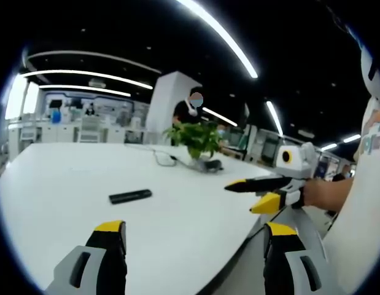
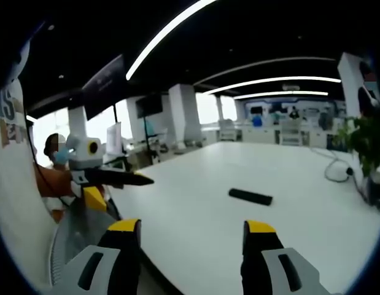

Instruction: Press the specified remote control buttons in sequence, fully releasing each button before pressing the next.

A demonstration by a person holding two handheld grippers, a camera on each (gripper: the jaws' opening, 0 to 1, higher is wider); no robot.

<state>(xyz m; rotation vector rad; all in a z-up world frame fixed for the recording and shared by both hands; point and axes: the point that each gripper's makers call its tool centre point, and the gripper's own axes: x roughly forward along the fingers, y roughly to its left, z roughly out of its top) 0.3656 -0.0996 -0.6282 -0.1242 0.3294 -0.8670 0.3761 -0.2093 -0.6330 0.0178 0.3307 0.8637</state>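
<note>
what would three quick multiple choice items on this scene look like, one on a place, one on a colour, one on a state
1. Where is the remote?
A. lying on the white table
B. held in a hand-held gripper
C. inside the plant pot

2. What colour are the tips of the hand-held grippers?
A. red
B. yellow
C. green

3. What is the state of the left hand-held gripper?
A. shut on the remote
B. shut on a cable
C. open, holding nothing

Answers:
1. A, the remote lies flat on the tabletop, apart from both grippers.
2. B, yellow caps show on the jaw tips in both views.
3. C, its jaws stand wide apart with bare table between them; the right hand-held gripper looks the same.
</note>
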